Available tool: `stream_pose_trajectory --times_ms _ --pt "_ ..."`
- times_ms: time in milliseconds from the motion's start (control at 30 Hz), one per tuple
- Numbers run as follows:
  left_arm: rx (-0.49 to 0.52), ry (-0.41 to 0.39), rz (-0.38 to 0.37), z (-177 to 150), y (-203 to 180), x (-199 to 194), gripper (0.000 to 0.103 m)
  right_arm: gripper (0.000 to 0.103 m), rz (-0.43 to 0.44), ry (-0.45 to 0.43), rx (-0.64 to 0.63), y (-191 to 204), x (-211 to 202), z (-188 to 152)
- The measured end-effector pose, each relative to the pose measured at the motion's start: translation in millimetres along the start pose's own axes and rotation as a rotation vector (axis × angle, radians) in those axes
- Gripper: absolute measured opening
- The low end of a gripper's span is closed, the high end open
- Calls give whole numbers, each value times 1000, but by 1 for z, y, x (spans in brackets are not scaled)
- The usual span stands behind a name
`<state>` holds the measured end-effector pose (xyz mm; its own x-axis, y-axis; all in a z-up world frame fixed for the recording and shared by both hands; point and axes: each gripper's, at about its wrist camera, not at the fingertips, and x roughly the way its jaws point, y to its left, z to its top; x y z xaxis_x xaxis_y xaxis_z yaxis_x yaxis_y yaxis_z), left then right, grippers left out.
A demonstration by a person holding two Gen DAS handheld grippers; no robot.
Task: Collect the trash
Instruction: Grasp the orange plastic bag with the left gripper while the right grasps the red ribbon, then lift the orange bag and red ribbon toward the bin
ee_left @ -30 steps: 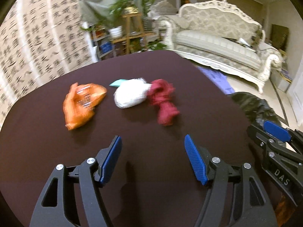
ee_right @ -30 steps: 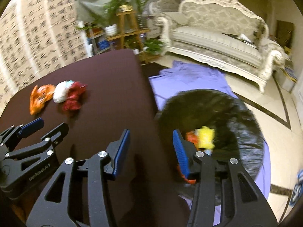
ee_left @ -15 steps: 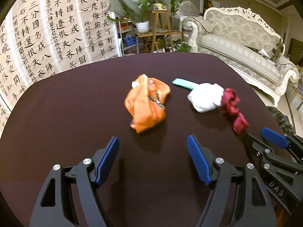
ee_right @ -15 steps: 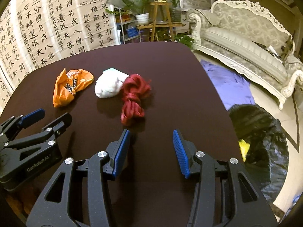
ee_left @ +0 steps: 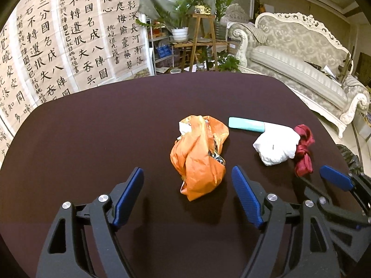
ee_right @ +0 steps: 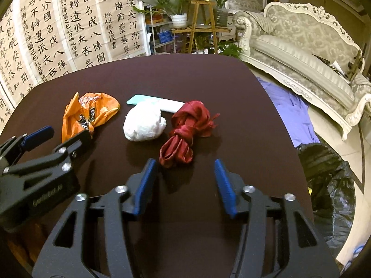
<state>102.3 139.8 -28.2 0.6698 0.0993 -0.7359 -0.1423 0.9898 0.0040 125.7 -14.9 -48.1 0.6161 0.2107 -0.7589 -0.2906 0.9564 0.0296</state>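
Now your left gripper (ee_left: pixel 186 191) hangs spread wide before the orange bag (ee_left: pixel 199 155), your right gripper (ee_right: pixel 183 180) likewise gaping before the red ribbon (ee_right: pixel 187 129). Ease forward and pinch each; beyond lie the white wad (ee_right: pixel 145 125) and teal stick (ee_left: pixel 245 124), then the black bin bag (ee_right: pixel 324 173) off the table's (ee_right: pixel 208 81) right.

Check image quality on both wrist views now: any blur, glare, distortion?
Left wrist: sharp, no motion blur; orange bag crisp with a soft shadow; strong fisheye bending of the table edge, dark vignette at the corners. Right wrist: also sharp; red cloth and white wad clear; mild sheen on the black trash bag; same barrel distortion, dim warm lighting.
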Motion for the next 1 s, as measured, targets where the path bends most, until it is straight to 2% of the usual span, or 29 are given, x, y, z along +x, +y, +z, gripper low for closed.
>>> stream_pose_trajectory --times_ms 267,367,433,567,733,800,1000 --pt "-18 18 -33 13 6 13 76 58 -4 -10 11 -1 2 0" --pt "-19 20 -39 14 8 15 61 58 -8 -17 9 2 7 4" --pt "-24 37 -54 12 10 16 46 58 -16 -13 9 4 12 9" --pt "-35 41 -77 10 11 14 45 56 -30 -17 17 1 15 14" --pt "-25 39 -90 8 10 14 44 28 -21 4 33 -5 19 13" --pt "-24 39 -94 9 9 14 44 23 -18 4 28 -6 16 11" --pt "-16 32 -92 8 9 11 43 21 -19 5 23 -7 11 5"
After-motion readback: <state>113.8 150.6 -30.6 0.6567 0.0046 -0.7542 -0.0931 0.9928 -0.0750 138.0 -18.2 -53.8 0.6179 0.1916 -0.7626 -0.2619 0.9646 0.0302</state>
